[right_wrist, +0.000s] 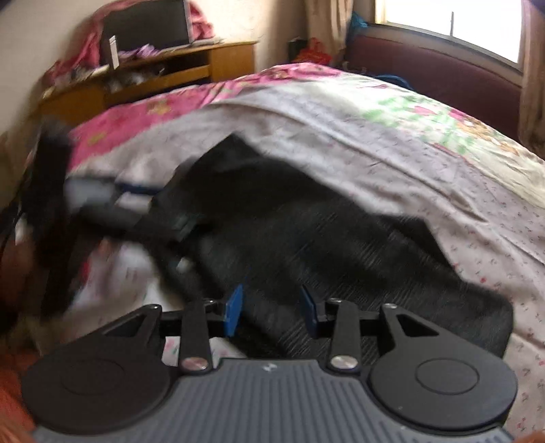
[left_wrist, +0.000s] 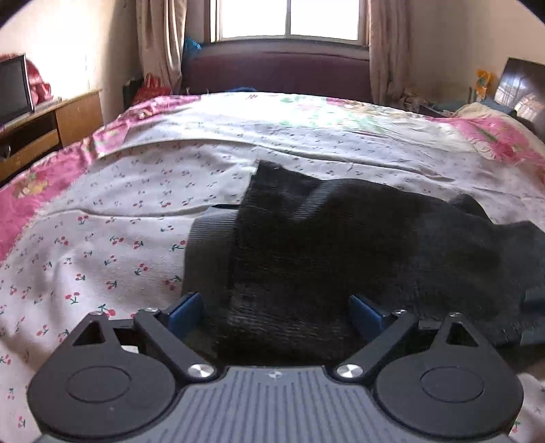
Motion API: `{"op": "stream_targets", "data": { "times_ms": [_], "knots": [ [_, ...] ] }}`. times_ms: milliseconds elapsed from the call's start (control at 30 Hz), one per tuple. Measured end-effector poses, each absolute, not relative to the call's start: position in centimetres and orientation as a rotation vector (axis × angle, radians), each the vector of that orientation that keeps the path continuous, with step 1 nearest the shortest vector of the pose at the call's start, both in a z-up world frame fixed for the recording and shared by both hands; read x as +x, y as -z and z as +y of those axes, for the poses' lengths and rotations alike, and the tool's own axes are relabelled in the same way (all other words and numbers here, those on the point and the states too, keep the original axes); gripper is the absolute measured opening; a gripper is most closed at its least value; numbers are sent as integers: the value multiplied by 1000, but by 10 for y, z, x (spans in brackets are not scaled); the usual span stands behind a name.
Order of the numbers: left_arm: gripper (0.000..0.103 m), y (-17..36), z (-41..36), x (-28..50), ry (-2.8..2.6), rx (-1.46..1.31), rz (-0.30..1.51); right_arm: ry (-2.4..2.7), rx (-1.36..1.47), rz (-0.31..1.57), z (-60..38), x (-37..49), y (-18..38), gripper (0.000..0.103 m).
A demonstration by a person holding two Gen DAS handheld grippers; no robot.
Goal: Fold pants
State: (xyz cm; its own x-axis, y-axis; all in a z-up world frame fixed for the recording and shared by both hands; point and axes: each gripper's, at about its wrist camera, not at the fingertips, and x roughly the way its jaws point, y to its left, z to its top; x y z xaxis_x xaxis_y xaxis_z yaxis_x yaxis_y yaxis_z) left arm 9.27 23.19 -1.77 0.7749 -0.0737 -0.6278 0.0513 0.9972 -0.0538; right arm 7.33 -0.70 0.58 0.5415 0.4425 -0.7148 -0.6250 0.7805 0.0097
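Note:
Black ribbed pants (left_wrist: 340, 238) lie bunched on the bed, with the grey waistband (left_wrist: 211, 252) at their left end. My left gripper (left_wrist: 276, 313) is open, its blue pads (left_wrist: 185, 313) wide apart on either side of the fabric by the waistband. In the blurred right wrist view the pants (right_wrist: 340, 245) spread across the sheet. My right gripper (right_wrist: 272, 310) has its blue pads (right_wrist: 235, 310) partly apart with a fold of black fabric between them. The left gripper (right_wrist: 136, 204) shows at the pants' far left end.
The bed has a white cherry-print sheet (left_wrist: 119, 204) with pink floral borders (left_wrist: 34, 191). A wooden TV stand (left_wrist: 41, 133) stands left of the bed. A maroon headboard (left_wrist: 279, 71) and a bright window (left_wrist: 289, 17) are behind. Clutter sits at the right wall (left_wrist: 511, 92).

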Motion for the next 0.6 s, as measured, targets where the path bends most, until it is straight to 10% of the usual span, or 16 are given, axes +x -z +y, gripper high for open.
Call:
{"op": "stream_targets", "data": {
  "times_ms": [100,333,600],
  "knots": [
    [102,20,237,95,100,-51,718,-680,-252,774,-5,72,4,38],
    [61,9,241,98,208,-67,746,-755,-404,631,32,61,12,41],
    [78,21,234,124,242,11,812,-741,-495,566,74,73,26,41]
  ]
}}
